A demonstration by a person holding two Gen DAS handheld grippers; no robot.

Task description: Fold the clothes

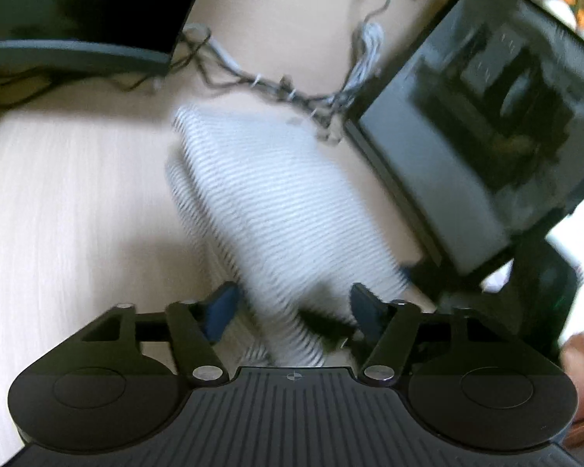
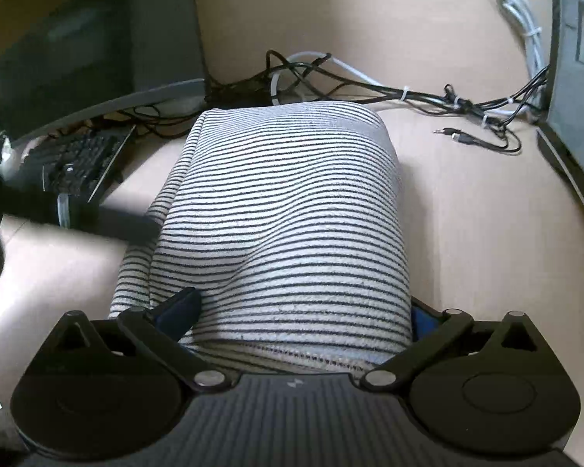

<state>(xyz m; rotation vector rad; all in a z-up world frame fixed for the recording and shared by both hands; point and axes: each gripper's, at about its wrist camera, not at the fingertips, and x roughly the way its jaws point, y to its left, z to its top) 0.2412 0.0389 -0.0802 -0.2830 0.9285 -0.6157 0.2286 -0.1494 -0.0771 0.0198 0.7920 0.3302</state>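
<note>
folded striped garment [image 2: 284, 210] between right tool [image 2: 299, 311] fingers

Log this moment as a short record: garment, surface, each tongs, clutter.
garment: striped top, folded into a narrow stack, lying flat
surface: pale wooden desk
left tongs: open, pads astride a blurred edge of the top, not pressing it
right tongs: spread wide around the near end of the top; grip unclear
clutter: cables behind the top, keyboard at left, monitor beside the top
</note>
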